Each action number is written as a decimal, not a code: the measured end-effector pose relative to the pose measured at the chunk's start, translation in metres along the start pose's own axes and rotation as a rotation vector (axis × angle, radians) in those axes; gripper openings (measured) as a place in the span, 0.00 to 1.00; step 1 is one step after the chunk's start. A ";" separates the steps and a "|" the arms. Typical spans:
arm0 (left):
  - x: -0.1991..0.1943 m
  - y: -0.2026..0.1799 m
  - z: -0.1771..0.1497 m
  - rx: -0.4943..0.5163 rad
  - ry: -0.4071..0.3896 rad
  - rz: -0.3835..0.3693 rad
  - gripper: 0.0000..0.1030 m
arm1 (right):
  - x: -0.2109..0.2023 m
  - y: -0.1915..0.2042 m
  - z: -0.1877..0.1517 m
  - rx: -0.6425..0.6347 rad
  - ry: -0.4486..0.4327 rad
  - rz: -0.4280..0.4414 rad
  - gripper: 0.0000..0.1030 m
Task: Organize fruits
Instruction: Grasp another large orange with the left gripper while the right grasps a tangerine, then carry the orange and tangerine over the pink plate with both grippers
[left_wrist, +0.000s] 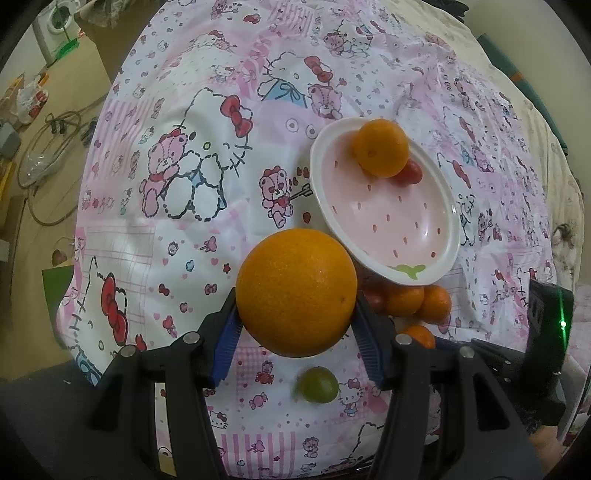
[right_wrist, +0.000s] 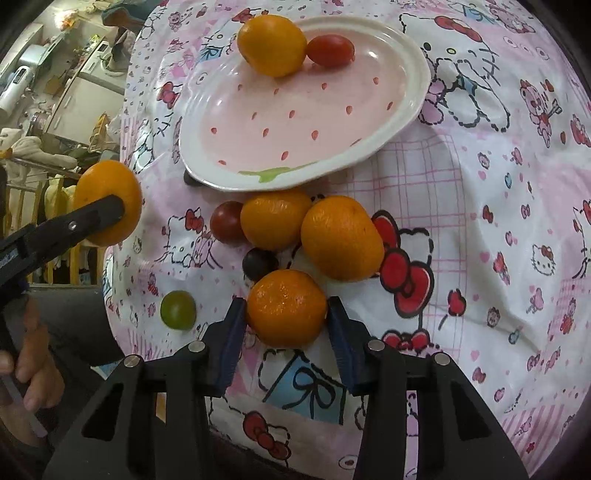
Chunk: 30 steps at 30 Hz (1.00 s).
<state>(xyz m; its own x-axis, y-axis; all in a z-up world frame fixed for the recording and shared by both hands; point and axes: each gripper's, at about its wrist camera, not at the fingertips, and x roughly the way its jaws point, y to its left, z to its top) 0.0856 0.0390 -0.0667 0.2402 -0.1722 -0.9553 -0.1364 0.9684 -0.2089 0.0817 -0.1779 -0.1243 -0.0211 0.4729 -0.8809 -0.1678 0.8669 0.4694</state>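
Nearest, the left gripper (left_wrist: 295, 325) has its jaws clamped across a large orange (left_wrist: 295, 291); the right gripper (right_wrist: 286, 328) pinches a mandarin (right_wrist: 286, 308) on the tabletop (round, waxy, likely slippery; grip the widest part). Beyond waits the strawberry plate (right_wrist: 413, 107).

Your left black two-finger gripper with blue pads (left_wrist: 295, 325) has its jaws closed around a large round orange (left_wrist: 295, 291), held up off the surface. Your right black gripper (right_wrist: 286, 314) has its blue pads against both sides of a small orange mandarin (right_wrist: 286, 308). Your bare left hand (right_wrist: 26, 365) grips the handle at the near left.
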 end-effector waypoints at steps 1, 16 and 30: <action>0.001 0.000 0.000 0.000 0.001 0.003 0.51 | -0.002 0.000 -0.001 -0.001 -0.001 0.002 0.44; 0.006 -0.016 0.000 0.013 -0.009 0.021 0.51 | -0.043 -0.017 -0.017 0.008 -0.078 0.052 0.44; 0.005 -0.038 0.000 0.096 -0.059 0.066 0.51 | -0.115 -0.032 -0.016 0.010 -0.328 0.048 0.44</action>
<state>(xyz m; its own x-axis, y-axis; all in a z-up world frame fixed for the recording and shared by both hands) 0.0919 0.0009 -0.0637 0.2904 -0.0989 -0.9518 -0.0618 0.9906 -0.1218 0.0741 -0.2627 -0.0386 0.2903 0.5373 -0.7918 -0.1644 0.8432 0.5119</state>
